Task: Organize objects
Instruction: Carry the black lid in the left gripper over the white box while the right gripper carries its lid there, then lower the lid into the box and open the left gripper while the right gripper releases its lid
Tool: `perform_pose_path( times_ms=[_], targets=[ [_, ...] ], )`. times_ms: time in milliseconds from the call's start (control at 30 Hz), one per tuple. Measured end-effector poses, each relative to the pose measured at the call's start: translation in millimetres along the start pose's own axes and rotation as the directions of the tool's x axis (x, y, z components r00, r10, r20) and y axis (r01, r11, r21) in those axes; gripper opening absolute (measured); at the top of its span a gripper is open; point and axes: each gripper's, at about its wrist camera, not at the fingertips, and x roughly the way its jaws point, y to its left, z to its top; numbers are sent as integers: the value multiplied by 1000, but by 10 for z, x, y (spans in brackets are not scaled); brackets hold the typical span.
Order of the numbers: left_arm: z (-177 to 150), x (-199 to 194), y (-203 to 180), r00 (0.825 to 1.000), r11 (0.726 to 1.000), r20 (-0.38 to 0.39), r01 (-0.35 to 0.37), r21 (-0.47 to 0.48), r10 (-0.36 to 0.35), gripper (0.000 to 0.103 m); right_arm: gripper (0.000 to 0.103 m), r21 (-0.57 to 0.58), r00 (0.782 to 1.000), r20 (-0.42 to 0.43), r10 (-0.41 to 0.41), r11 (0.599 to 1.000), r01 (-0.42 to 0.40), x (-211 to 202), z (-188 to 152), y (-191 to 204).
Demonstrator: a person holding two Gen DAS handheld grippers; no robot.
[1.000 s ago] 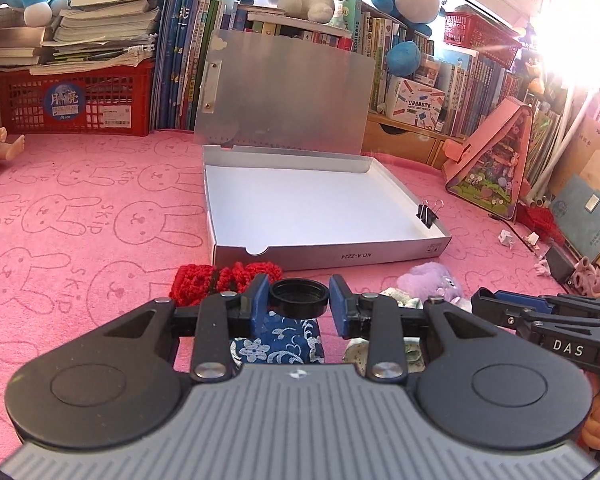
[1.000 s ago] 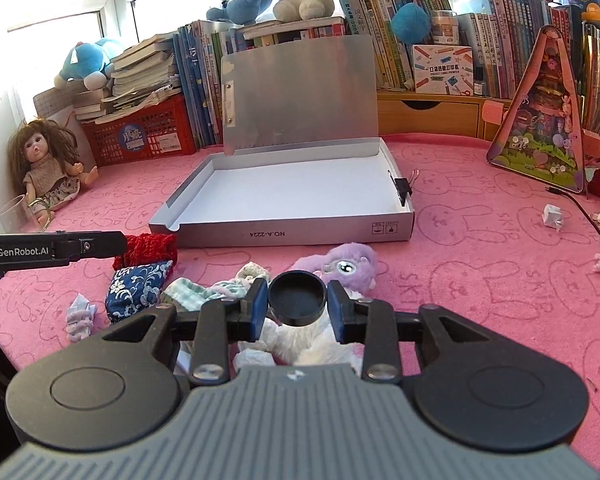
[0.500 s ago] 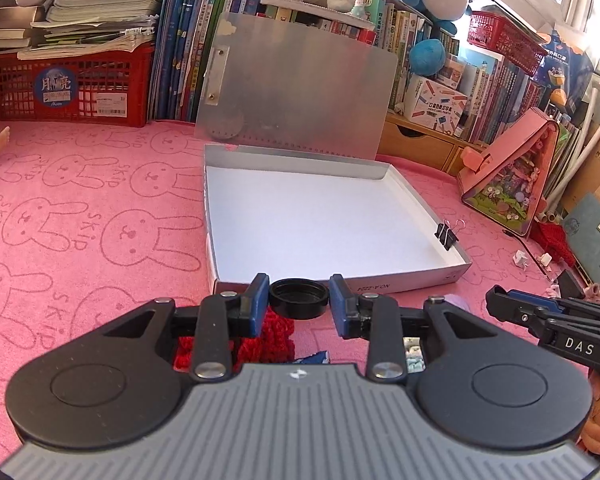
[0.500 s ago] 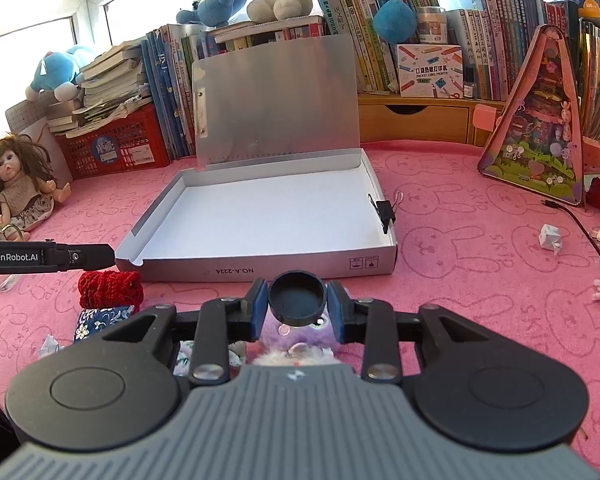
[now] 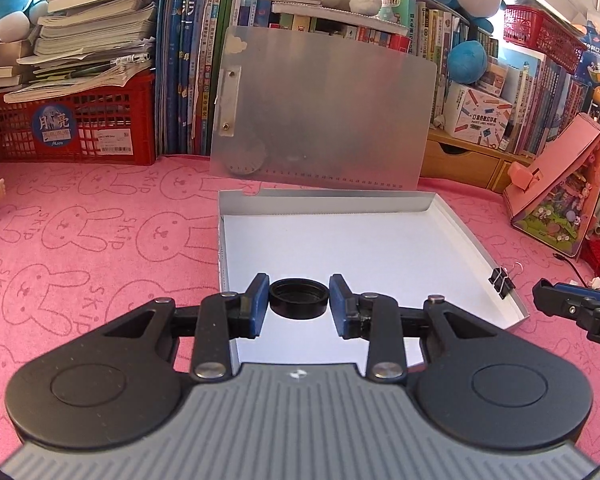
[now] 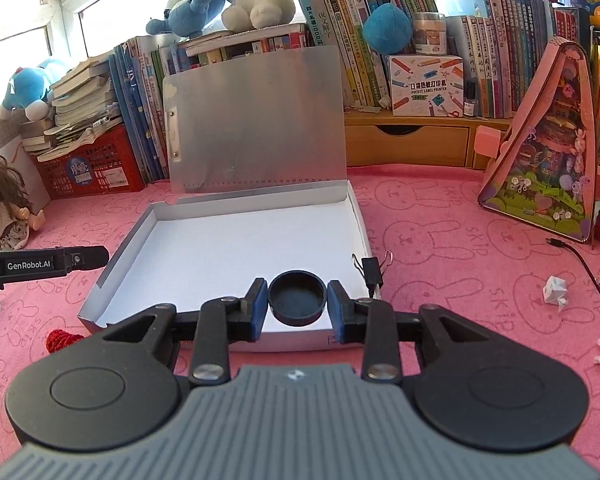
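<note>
My left gripper is shut on a black round cap, hollow side up, above the near part of the flat silver box. My right gripper is shut on a second black cap over the near right part of the same box. The box is white inside and bare, and its silver lid stands up at the back. In the left wrist view the right gripper's tip shows at the right edge. The left gripper's tip shows at the left edge of the right wrist view.
A black binder clip hangs on the box's right wall. Red knitted pieces lie by the box's near left corner. A red crate, books, plush toys, a doll, a pink triangular toy house and paper scraps surround the pink mat.
Both grippers have moved forward, each with its cap, from above the pile of cloth and plush toys to above the box. The pile has dropped out of view.
</note>
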Motion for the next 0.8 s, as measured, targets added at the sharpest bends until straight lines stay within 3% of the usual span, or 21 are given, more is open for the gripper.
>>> perform_pose_path(
  times_ms=[267,800],
  targets=[
    [64,463,-49,998,999,-46,-49,20,50,38,37,10,997,-69,-19,1000,20,501,210,-26],
    [-99,882,-47,980,993,-183,-68,93,84,38,37,-5,979,-197,-52,999,52,1045,30,37]
  ],
)
